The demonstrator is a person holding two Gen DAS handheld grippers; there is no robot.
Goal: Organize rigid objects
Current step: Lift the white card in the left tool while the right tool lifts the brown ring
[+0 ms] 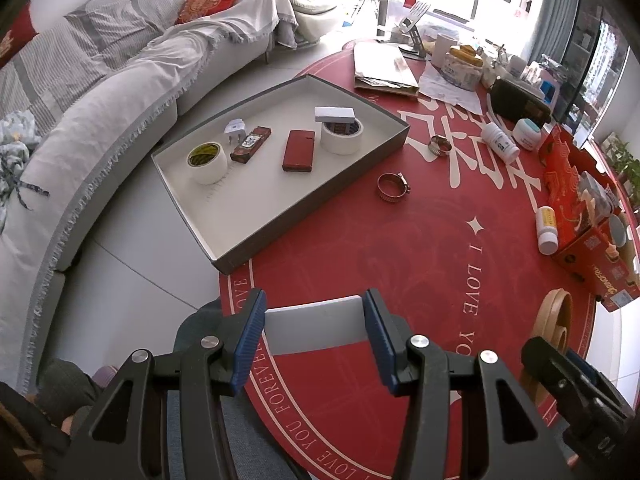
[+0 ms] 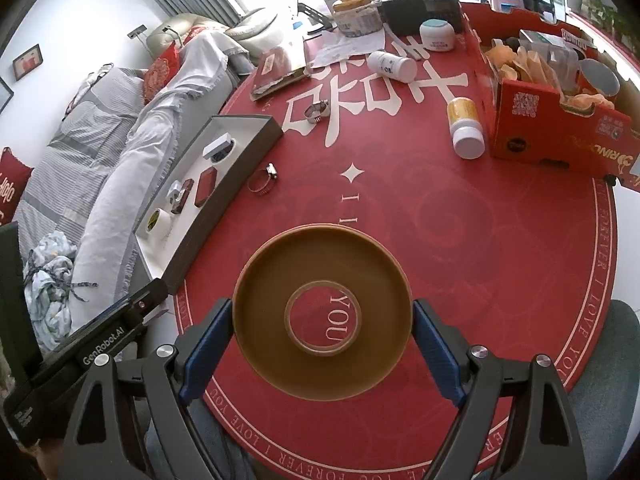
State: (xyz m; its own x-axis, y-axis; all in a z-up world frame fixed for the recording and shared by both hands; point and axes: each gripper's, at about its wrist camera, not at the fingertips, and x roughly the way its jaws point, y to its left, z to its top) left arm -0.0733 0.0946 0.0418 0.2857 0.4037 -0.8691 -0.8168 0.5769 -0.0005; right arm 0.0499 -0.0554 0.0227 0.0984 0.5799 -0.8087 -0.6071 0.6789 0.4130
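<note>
Left gripper [image 1: 314, 332] clamped on a white block [image 1: 316, 326], tray [image 1: 280, 236] ahead-left; right gripper [image 2: 322, 354] wide around the brown tape roll [image 2: 322, 312], contact unclear.

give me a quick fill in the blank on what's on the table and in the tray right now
1. The left gripper is closed on a flat ____ block.
2. The brown tape roll lies between the open jaws of the ____ gripper.
3. Inside the tray, a small white box rests on top of a white ____ roll.
4. Two metal hose clamps lie on the ____ table mat.

Missing words: white; right; tape; red
</note>
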